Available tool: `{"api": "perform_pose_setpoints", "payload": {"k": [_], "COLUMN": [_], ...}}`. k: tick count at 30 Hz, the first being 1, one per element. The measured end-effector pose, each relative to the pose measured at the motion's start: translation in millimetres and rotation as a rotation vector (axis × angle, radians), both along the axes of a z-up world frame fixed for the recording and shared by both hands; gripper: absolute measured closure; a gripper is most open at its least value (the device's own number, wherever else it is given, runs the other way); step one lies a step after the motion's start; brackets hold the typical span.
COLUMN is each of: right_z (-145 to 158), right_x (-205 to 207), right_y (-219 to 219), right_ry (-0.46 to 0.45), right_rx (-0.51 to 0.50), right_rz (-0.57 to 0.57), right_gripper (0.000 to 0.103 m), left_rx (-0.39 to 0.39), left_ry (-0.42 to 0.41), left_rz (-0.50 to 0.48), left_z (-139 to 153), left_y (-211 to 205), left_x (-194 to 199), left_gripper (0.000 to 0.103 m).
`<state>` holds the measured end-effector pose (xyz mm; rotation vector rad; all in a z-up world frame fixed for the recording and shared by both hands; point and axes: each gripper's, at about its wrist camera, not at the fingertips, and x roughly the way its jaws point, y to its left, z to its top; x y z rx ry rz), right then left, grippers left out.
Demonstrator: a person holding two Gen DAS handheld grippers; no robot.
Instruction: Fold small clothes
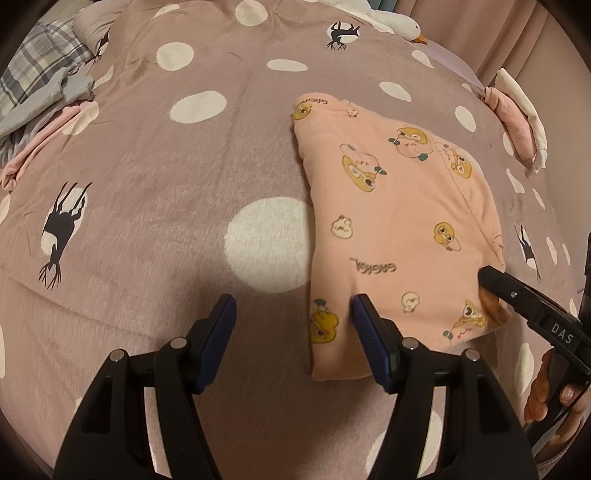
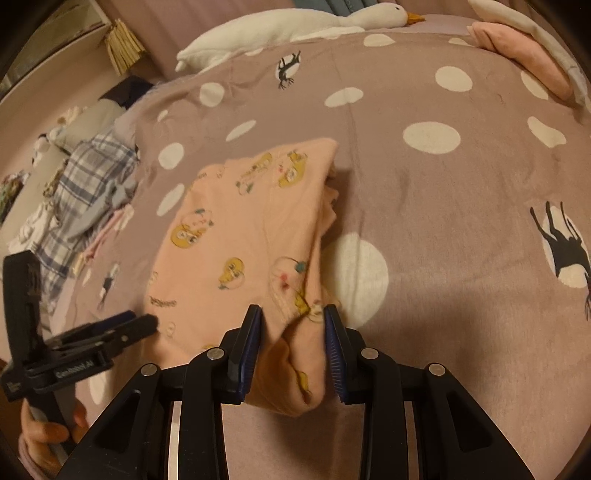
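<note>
A small pink garment (image 1: 399, 221) printed with yellow cartoon figures lies folded on the dotted mauve bedspread (image 1: 166, 166). My left gripper (image 1: 293, 301) is open at the garment's near left edge. One blue pad rests over the cloth and the other over bare bedspread. In the right wrist view my right gripper (image 2: 293, 310) is shut on the bunched near corner of the garment (image 2: 236, 236), with folded cloth filling the gap between its pads. The right gripper (image 1: 491, 278) shows as a black finger at the garment's near right corner. The left gripper (image 2: 144, 321) shows at the garment's left side.
A heap of unfolded clothes with a plaid piece (image 1: 37, 81) lies at the far left of the bed. A white goose plush (image 2: 295, 22) lies along the far edge. Folded pink and white clothes (image 1: 517, 118) are stacked at the far right.
</note>
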<state>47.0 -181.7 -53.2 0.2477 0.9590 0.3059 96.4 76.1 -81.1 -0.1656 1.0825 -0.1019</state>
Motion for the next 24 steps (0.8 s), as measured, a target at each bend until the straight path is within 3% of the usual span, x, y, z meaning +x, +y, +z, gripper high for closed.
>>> {"api": "perform_pose_setpoints", "payload": {"k": [24], "right_z": [5], "right_x": [-18], "right_y": [-10], "right_ry": [-0.014], "right_rx": [0.0], "right_rz": [-0.033], "right_gripper": [0.07], "left_rx": [0.024], "left_ry": [0.006], "left_rz": [0.019], "left_z": [0], "left_y": [5], "left_x": [-13], "left_gripper": [0.036]}}
